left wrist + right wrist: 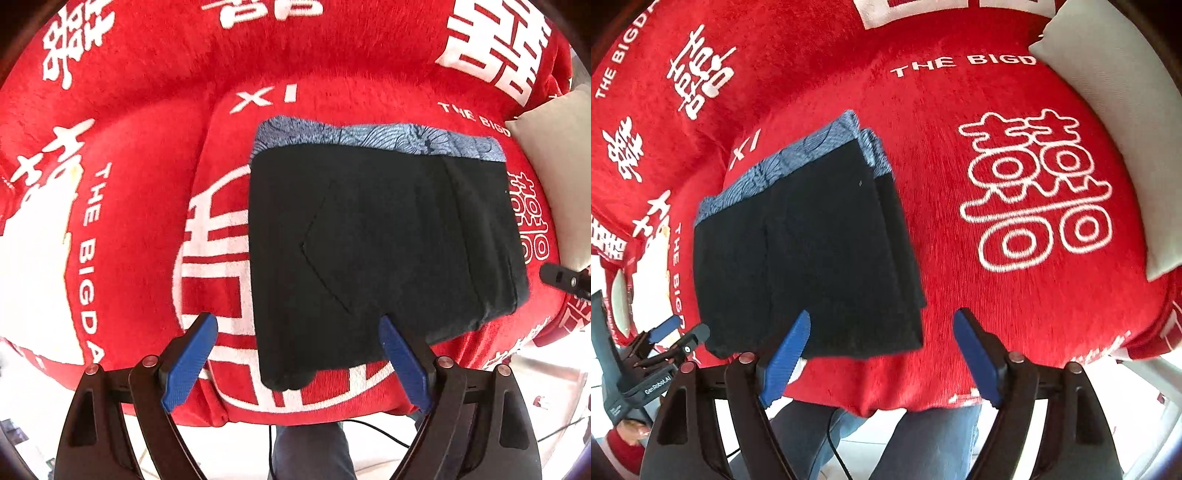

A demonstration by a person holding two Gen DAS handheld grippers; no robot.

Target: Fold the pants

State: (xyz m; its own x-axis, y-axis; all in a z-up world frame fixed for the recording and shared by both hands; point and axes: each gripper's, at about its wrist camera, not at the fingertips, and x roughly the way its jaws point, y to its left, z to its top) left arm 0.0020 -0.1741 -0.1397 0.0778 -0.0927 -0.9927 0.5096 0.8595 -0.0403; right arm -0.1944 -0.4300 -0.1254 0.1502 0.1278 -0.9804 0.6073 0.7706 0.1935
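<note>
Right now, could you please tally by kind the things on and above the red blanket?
Folded pants: 1
White pillow: 1
Red blanket: 1
Grippers, both open and empty: 2, the left gripper and the right gripper
Total: 5

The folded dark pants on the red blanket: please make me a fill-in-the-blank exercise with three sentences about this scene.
1. The folded dark pants lie on a plush blanket whose colour is ____.
2. The patterned band along the far edge of the pants is ____ in colour.
3. The left tongs and the right tongs, both with blue fingers, are ____ and hold nothing.

Missing words: red; blue; open
</note>
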